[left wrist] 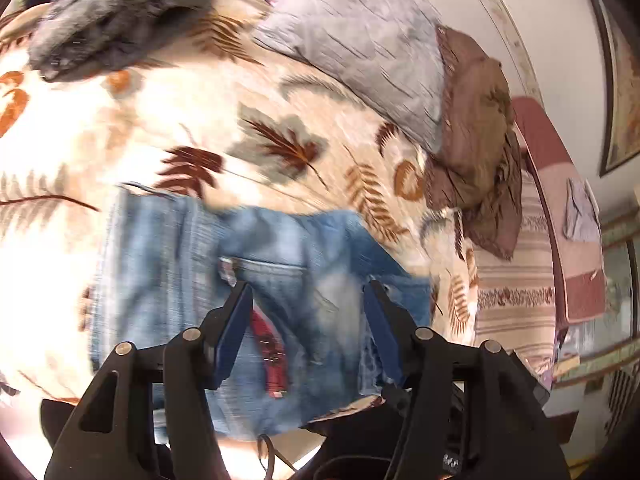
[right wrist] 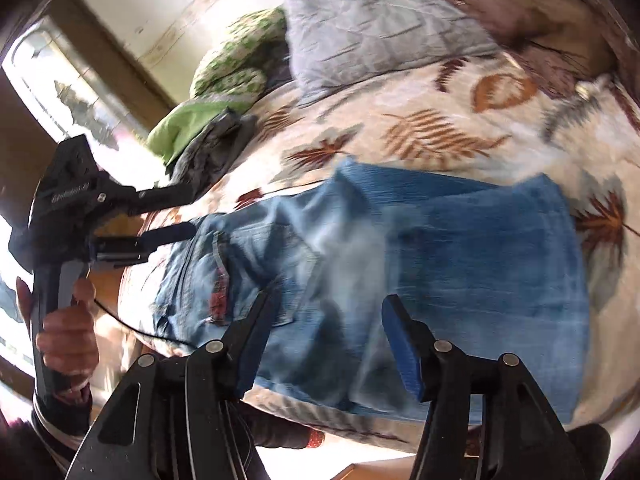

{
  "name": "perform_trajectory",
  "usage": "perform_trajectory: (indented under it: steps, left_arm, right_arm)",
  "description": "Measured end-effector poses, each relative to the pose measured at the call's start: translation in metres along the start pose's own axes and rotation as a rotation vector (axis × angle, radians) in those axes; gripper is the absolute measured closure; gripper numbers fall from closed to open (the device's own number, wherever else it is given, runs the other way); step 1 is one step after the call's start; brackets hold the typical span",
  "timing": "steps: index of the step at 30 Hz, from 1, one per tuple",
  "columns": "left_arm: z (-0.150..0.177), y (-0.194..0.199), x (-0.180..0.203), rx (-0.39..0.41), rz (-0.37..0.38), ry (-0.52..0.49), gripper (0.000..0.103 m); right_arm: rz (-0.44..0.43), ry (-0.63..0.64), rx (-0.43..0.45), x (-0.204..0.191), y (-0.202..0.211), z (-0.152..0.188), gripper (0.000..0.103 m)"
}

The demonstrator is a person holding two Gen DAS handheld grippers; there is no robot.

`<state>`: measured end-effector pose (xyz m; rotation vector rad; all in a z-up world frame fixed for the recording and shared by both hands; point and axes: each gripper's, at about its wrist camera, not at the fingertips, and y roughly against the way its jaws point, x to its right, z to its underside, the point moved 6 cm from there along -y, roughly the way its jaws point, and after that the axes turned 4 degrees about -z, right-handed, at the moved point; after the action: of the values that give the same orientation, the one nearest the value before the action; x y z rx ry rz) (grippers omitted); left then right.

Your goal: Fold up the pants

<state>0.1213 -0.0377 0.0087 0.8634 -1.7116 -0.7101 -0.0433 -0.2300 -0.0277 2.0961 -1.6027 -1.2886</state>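
Observation:
Blue jeans (left wrist: 280, 280) lie folded on a leaf-patterned bedspread (left wrist: 160, 120), with a back pocket and a red label showing. My left gripper (left wrist: 308, 292) is open and empty just above the jeans near the bed's front edge. In the right wrist view the jeans (right wrist: 440, 260) lie as a wide folded stack. My right gripper (right wrist: 328, 308) is open and empty above them. The left gripper (right wrist: 176, 212) also shows there, held in a hand at the jeans' left end, its fingers apart.
A grey pillow (left wrist: 360, 40) and a brown cushion (left wrist: 476, 120) lie at the head of the bed. A grey garment (left wrist: 112, 28) and green cloth (right wrist: 192, 128) sit at the far side. A striped rug (left wrist: 516, 288) lies beside the bed.

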Motion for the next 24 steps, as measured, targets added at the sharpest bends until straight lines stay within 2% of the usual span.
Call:
perform_trajectory:
  steps: [3,6,9,12,16,19,22,24]
  left_arm:
    - [-0.012,0.016,-0.059,0.014,-0.040,0.081,0.039]
    - [-0.014,0.016,-0.105,-0.037,-0.032,0.135,0.038]
    - [-0.011,0.004,-0.134,-0.089,-0.024,0.168,0.038]
    - [-0.009,-0.011,-0.144,-0.145,0.030,0.179,0.038]
    - [-0.009,-0.033,-0.144,-0.219,0.110,0.195,0.038]
    - [-0.016,-0.038,-0.140,-0.229,0.181,0.209,0.033]
    - [-0.024,-0.043,-0.136,-0.240,0.218,0.221,0.029]
    - [-0.026,-0.048,-0.132,-0.254,0.231,0.216,0.027]
  right_arm:
    - [-0.021,0.181,-0.050,-0.067,-0.028,0.006,0.041]
    - [-0.022,0.323,-0.064,-0.119,-0.049,0.017,0.038]
    - [-0.004,0.420,-0.093,-0.150,-0.068,0.032,0.036]
    - [0.032,0.496,-0.114,-0.166,-0.085,0.049,0.035]
    - [0.115,0.607,-0.120,-0.176,-0.113,0.068,0.024]
    - [0.188,0.689,-0.092,-0.183,-0.131,0.078,0.018]
    - [0.260,0.784,-0.069,-0.191,-0.148,0.084,0.017]
    - [0.282,0.822,-0.053,-0.198,-0.158,0.086,0.020]
